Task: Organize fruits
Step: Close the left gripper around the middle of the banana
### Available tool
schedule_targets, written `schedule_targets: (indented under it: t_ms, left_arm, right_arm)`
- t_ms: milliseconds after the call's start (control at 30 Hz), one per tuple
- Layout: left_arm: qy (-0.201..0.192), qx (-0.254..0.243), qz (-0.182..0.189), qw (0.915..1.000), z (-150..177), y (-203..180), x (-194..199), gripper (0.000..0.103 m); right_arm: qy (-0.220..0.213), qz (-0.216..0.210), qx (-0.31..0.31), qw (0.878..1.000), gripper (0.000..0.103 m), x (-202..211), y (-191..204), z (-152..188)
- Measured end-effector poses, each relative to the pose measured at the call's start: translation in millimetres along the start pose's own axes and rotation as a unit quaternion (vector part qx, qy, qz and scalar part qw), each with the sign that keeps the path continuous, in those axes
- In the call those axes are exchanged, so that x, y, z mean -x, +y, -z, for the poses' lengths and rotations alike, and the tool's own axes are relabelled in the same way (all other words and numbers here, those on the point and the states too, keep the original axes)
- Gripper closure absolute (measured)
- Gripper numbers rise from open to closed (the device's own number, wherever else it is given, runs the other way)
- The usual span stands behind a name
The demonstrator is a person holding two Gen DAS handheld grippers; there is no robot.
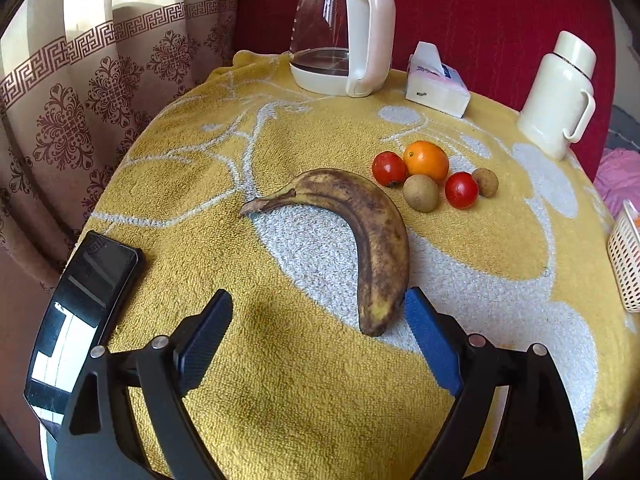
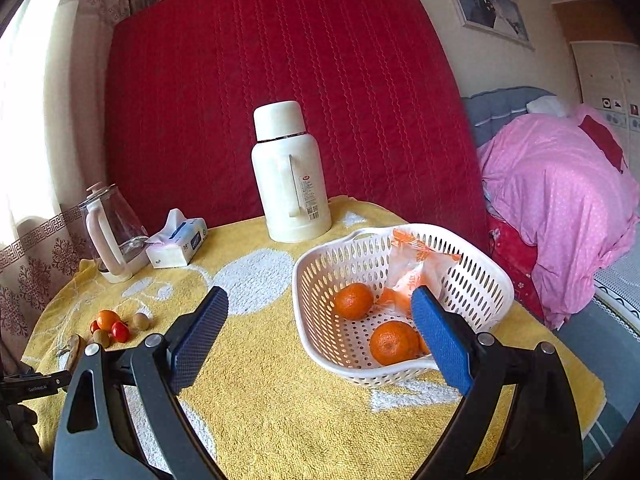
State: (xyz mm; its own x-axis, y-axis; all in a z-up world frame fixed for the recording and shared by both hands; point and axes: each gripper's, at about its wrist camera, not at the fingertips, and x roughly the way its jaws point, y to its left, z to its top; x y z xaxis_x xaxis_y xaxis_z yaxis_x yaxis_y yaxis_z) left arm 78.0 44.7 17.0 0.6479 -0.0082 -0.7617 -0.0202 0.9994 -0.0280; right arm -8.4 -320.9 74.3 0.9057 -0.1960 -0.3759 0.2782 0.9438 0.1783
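Observation:
A spotted brown banana (image 1: 360, 236) lies on the yellow towel (image 1: 280, 380) in the left wrist view. Its lower tip sits just inside my open, empty left gripper (image 1: 318, 304), close to the right finger. Behind it lie an orange (image 1: 426, 160), two red tomatoes (image 1: 388, 168) (image 1: 461, 189) and two small brown fruits (image 1: 421, 193) (image 1: 485, 182). In the right wrist view, my open, empty right gripper (image 2: 320, 300) hovers before a white basket (image 2: 320, 340) holding oranges (image 2: 353, 301) (image 2: 393, 342) and an orange plastic bag (image 2: 416, 264).
A glass kettle (image 1: 340, 40), tissue pack (image 1: 436, 80) and white thermos (image 1: 560, 92) stand along the table's far edge. A black phone (image 1: 80, 312) lies at the left edge. The basket's rim (image 1: 626, 256) shows at the right edge. A pink-covered bed (image 2: 560, 200) lies to the right.

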Motion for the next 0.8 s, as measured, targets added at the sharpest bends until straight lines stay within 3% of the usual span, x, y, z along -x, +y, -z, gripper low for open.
schedule_targets:
  t_ms: [100,300,367,600,667,800]
  left_arm:
    - [-0.006,-0.005,-0.012,0.9999,2.6,0.7,7.5,0.016]
    - [-0.024,-0.006,0.007,0.9997,-10.1,-16.5,12.8,0.018]
    - [-0.022,-0.013,0.002,0.9997,-16.5,-25.9,6.4,0.027]
    - [-0.016,-0.028,-0.005,0.9995,-32.8,-42.2,-18.6,0.038]
    - [-0.006,-0.018,-0.004,0.9998,-36.4,-39.5,-27.9,0.050]
    - [0.017,0.014,0.012,0.9997,-39.3,-26.9,-42.7,0.056]
  right_arm:
    - [0.002,-0.004,0.003,1.000,0.009,-0.1,2.0,1.0]
    - [0.002,-0.008,0.007,1.000,0.009,1.6,4.2,2.2]
    - [0.002,-0.007,0.007,1.000,0.009,1.6,4.3,2.5]
    - [0.010,-0.006,0.013,1.000,0.009,-2.7,6.0,4.2]
    - [0.012,-0.006,0.015,1.000,0.009,-3.8,7.0,4.9]
    - [0.013,-0.005,0.019,1.000,0.009,-5.3,8.5,5.9]
